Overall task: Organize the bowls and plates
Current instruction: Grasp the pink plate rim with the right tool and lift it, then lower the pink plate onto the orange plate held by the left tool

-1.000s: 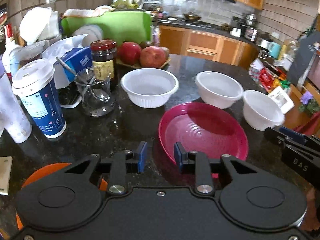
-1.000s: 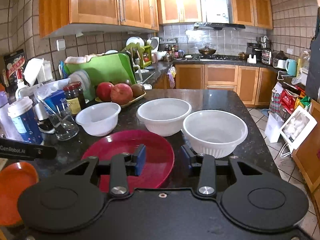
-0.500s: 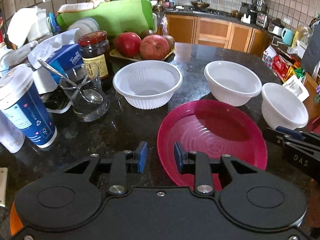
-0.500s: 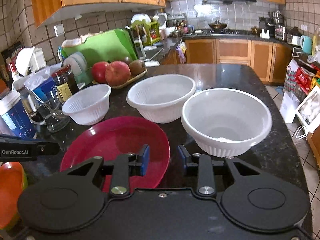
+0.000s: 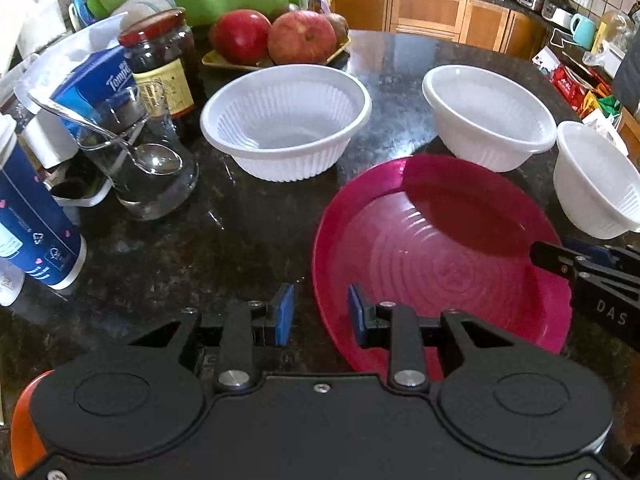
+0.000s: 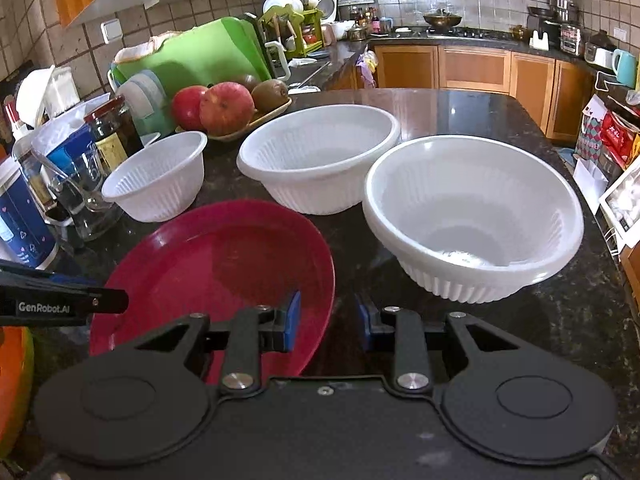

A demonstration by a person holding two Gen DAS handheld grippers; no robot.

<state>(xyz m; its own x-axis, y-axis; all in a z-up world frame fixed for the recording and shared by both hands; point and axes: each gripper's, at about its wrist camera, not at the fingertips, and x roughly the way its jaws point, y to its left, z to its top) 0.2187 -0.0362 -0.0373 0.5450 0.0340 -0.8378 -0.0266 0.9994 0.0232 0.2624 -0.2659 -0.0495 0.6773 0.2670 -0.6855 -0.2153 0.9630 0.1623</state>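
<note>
A dark red plate [image 5: 440,260] lies flat on the black stone counter, and both grippers are at its near edge. My left gripper [image 5: 320,312] is open with the plate's left rim between its jaws. My right gripper [image 6: 328,318] straddles the red plate's [image 6: 224,272] right rim; its jaws are closing, and a gap still shows at the pads. Behind the plate stand three white ribbed bowls: a small bowl [image 6: 160,176], a middle bowl [image 6: 320,152] and a large bowl [image 6: 472,208]. An orange plate [image 5: 24,420] shows at the lower left, mostly hidden by the left gripper.
At the left stand a glass with a spoon [image 5: 148,168], a dark jar [image 5: 164,64], a blue paper cup [image 5: 36,224] and a tissue box [image 5: 96,84]. A fruit tray [image 5: 280,40] and a green board [image 6: 200,60] are behind. The counter edge [image 6: 600,240] runs along the right.
Both grippers have come forward and down to the red plate, so its rims now lie between their jaws. The right gripper's jaws have narrowed; the left's have not.
</note>
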